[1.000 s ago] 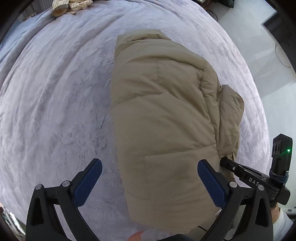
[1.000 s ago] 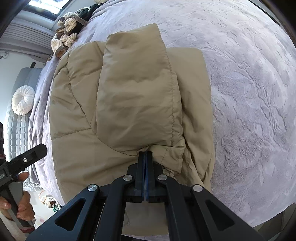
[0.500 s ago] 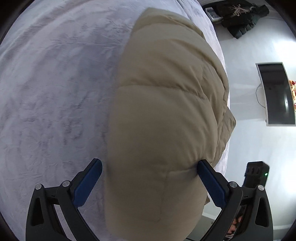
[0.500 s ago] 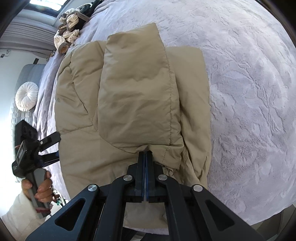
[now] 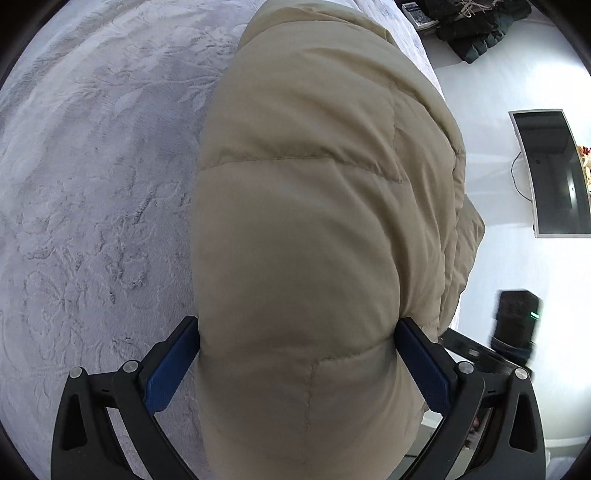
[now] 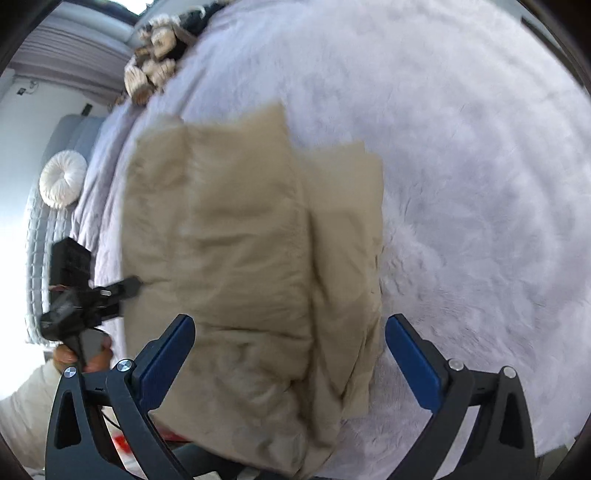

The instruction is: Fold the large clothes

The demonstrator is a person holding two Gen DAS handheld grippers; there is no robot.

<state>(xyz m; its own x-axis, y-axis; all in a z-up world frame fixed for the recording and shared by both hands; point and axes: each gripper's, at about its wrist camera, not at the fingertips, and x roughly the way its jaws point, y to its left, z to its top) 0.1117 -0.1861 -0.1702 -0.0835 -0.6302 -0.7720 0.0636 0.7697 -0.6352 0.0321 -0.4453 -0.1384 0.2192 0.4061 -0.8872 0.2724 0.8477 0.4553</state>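
1. My left tongs (image 5: 295, 369) stood wide, both pads against the puffy jacket (image 5: 314, 221); unclamped, the slick padding could have slipped out.
2. My right tongs (image 6: 290, 365) had just been opening, nothing pinched; the released flap might have sprung back.
3. The jacket lay at the bed's (image 6: 480, 184) near edge and could have slid off.

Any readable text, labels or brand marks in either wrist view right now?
None readable.
Tan puffer jacket: no label or logo showing.
Flat item on the floor at the top of the left wrist view: possible print, too small to read.
Left gripper body: any marking blurred.
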